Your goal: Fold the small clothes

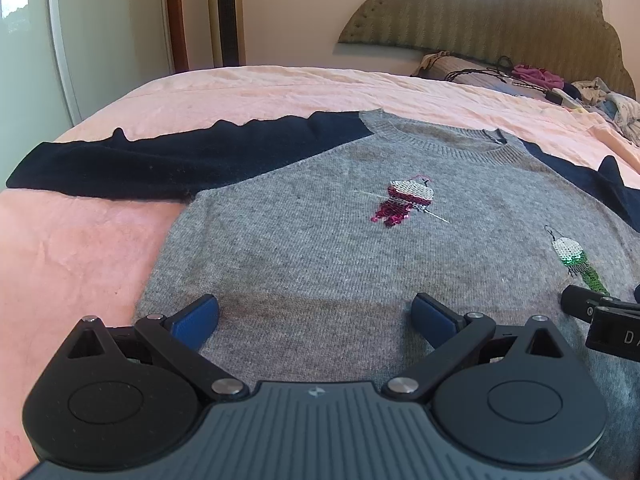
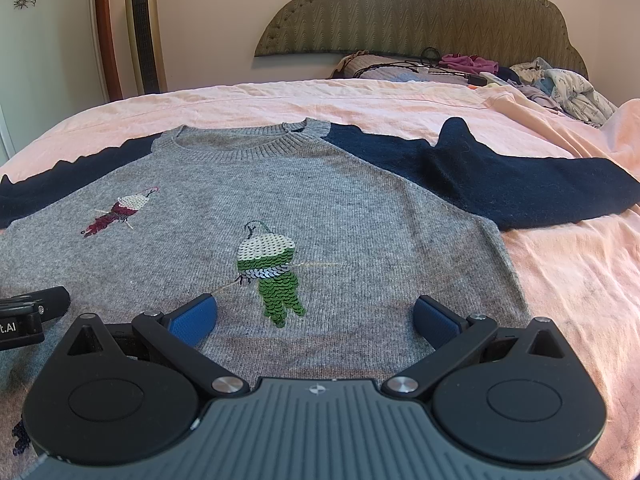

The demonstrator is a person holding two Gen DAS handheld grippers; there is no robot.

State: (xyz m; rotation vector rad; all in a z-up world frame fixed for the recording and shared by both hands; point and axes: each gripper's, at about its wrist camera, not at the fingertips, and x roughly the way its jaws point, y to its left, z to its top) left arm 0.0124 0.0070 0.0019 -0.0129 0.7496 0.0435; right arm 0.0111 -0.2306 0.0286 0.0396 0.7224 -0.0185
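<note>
Hovering low over the sweater's point(image 2: 360, 216) hem end, the left gripper point(image 1: 314, 318) and right gripper point(image 2: 314, 318) both gape released, holding nothing. The sweater lies flat on the bed point(image 2: 560, 280), sleeves spread (nothing folded yet). Next, I judge: pinch a sleeve and fold inward.

Left gripper point(image 1: 314, 314) hovers wide open over the grey sweater point(image 1: 320, 248), spread flat on the pink bedspread point(image 1: 80, 248).
</note>
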